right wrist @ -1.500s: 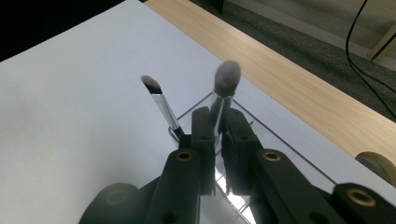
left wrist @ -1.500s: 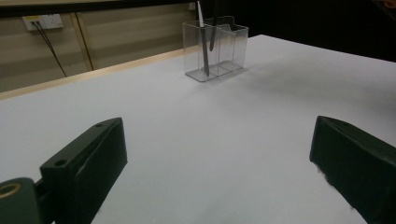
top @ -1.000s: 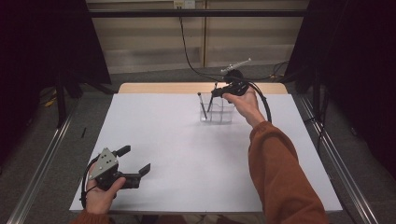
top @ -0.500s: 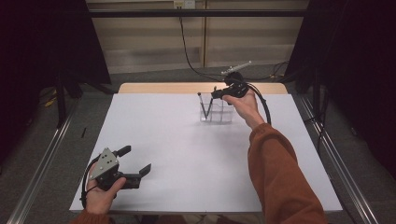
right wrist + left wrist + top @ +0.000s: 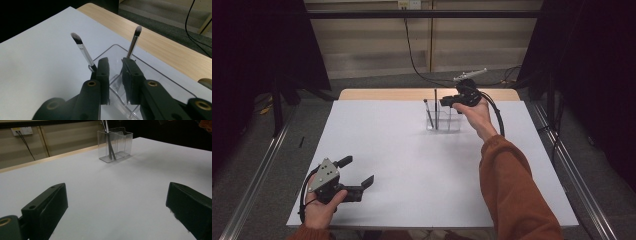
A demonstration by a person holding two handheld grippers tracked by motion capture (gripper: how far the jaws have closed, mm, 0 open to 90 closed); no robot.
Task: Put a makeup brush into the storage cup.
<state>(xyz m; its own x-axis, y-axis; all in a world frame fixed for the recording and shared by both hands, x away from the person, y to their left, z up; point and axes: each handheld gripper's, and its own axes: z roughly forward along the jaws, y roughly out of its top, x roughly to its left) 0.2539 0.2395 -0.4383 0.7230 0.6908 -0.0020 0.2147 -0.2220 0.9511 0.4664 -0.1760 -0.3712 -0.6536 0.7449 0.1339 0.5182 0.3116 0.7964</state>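
Observation:
A clear two-compartment holder (image 5: 445, 123) (image 5: 115, 143) (image 5: 160, 75) stands at the far middle of the white table (image 5: 412, 165). Two make-up brushes rest in it with bristles up: one leans left (image 5: 428, 114) (image 5: 81, 47), the other is nearly upright (image 5: 435, 107) (image 5: 133, 42). My right gripper (image 5: 447, 101) (image 5: 115, 70) hovers just over the holder. Its jaws have just been opening and stand a small gap apart with nothing between the pads; the upright brush rises just behind one jaw. At the near left, my left gripper (image 5: 358, 171) (image 5: 116, 205) is open and empty above the table.
A wooden strip (image 5: 422, 94) runs along the table's far edge. Metal rails (image 5: 257, 170) flank both sides on the floor. A cable (image 5: 498, 117) trails from the right gripper over the person's orange sleeve (image 5: 512, 190).
The right hand has shifted only slightly above the holder. The left hand has kept still.

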